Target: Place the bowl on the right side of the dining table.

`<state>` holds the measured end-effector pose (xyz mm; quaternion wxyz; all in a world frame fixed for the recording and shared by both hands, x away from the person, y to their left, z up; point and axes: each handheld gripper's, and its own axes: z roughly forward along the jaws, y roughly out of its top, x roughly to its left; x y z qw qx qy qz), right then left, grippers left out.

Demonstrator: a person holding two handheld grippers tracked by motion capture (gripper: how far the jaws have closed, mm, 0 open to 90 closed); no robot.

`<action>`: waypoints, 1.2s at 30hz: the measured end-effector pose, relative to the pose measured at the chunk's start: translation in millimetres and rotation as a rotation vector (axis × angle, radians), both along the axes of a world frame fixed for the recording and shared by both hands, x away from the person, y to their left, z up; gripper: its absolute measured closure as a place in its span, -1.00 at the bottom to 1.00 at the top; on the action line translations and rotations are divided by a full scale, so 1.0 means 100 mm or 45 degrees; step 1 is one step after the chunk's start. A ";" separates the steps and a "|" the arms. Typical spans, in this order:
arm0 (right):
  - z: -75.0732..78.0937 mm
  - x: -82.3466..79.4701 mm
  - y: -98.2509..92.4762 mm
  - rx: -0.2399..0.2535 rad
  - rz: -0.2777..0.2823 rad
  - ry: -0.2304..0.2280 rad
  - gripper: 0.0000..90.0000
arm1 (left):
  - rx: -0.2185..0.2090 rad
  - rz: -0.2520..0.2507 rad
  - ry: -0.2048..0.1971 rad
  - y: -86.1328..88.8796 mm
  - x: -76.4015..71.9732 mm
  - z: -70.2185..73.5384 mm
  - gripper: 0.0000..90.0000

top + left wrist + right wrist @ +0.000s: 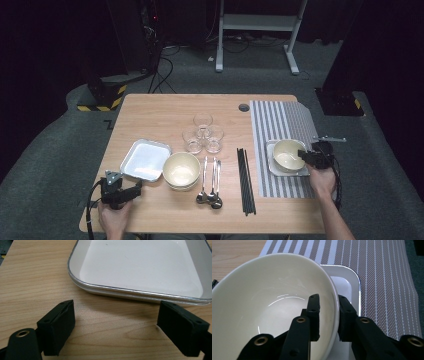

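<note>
A cream bowl [286,153] [262,302] sits on a small white square plate [301,171] [348,280] on the striped placemat [282,125] [387,277]. My right gripper [303,155] [328,312] straddles the bowl's right rim, one jaw inside and one outside. A small gap shows at the inner pad, so the jaws stand open around the rim. My left gripper [137,186] [116,322] rests low at the table's front left. Its jaws are wide open with nothing between them, just short of the near edge of a white tray [146,160] [140,265].
A second cream bowl [181,169] stands beside the tray. Three glasses [202,132] cluster behind it. Spoons [211,185] and black chopsticks [245,182] lie in the middle of the wooden table [150,115]. A dark round hole [243,107] sits near the far edge.
</note>
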<state>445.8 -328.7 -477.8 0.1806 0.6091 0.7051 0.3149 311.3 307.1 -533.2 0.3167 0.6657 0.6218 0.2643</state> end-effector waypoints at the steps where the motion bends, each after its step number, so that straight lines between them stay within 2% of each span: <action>1: 0.01 -0.01 0.01 -0.006 0.001 -0.005 0.64 | -0.002 0.000 0.000 0.00 0.00 0.00 -0.67; 3: 0.02 -0.03 0.01 -0.018 0.001 -0.025 0.58 | -0.003 0.000 0.000 0.00 0.00 0.00 -0.67; 7: 0.06 -0.06 0.02 -0.002 -0.003 -0.061 0.53 | -0.001 0.000 0.000 0.00 0.00 0.00 -0.67; 11: 0.10 -0.11 0.02 -0.022 0.005 -0.099 0.47 | -0.001 0.000 0.000 0.00 0.00 0.00 -0.66; 28: 0.22 -0.24 0.02 -0.027 0.000 -0.179 0.41 | -0.001 0.000 0.000 0.00 0.00 0.00 -0.66; 36: 0.32 -0.30 0.11 -0.005 0.044 -0.221 0.38 | 0.000 0.001 -0.001 0.00 0.00 0.00 -0.66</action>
